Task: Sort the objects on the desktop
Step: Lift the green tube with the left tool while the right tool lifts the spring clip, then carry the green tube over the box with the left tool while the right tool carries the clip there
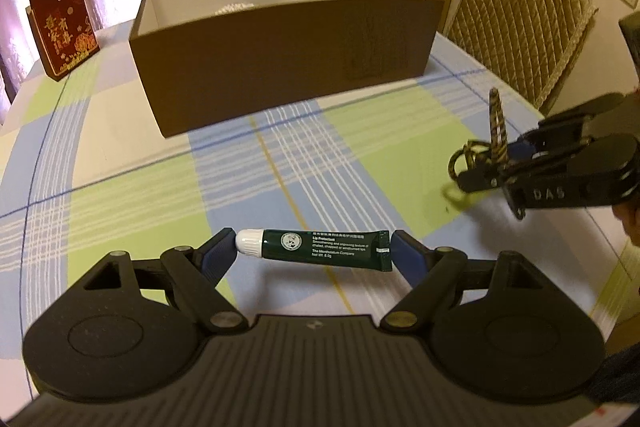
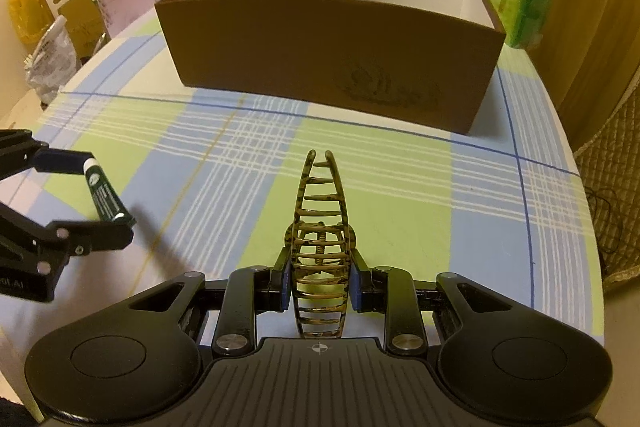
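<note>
A green lip balm tube (image 1: 320, 245) is clamped end to end by the left gripper (image 1: 314, 251), lower centre; a tortoiseshell hair claw (image 2: 320, 247) is pinched by the right gripper (image 2: 320, 285); the brown box (image 1: 286, 39) is seen above.

A brown box (image 1: 280, 67) with a white inside is seen. Before it, a dark green, white-capped tube (image 1: 316, 249) and a tortoiseshell-patterned hair clip (image 2: 320, 247) are shown over blue-green-cream plaid cloth (image 1: 340, 155).
</note>
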{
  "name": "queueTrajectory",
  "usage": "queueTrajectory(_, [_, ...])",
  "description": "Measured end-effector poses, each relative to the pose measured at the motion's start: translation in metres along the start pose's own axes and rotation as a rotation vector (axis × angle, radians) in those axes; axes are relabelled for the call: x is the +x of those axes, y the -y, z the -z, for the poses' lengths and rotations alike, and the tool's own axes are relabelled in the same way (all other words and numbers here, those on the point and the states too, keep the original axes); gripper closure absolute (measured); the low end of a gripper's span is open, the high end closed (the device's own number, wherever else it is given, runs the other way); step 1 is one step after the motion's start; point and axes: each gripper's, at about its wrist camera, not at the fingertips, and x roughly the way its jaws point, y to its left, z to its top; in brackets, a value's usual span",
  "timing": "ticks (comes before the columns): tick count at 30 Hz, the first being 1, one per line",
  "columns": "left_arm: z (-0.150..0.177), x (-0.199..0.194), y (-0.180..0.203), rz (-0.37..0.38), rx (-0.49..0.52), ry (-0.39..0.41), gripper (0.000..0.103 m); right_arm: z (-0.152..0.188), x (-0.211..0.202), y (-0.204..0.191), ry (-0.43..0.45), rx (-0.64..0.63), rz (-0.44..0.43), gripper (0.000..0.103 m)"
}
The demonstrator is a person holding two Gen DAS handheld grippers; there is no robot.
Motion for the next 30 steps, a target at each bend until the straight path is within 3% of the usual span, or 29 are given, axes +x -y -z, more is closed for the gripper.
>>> queueTrajectory(17, [-0.043, -0.012, -0.018, 0.041, 0.004, 0.064, 0.022, -0.029, -0.002, 0.003, -0.003, 0.093, -0.103, 0.079])
queueTrajectory(30, [-0.097, -0.014, -0.048, 0.063, -0.001, 0.153, 0.022, -0.080, -0.015, 0.019, 0.074, 0.132, -0.172, 0.079])
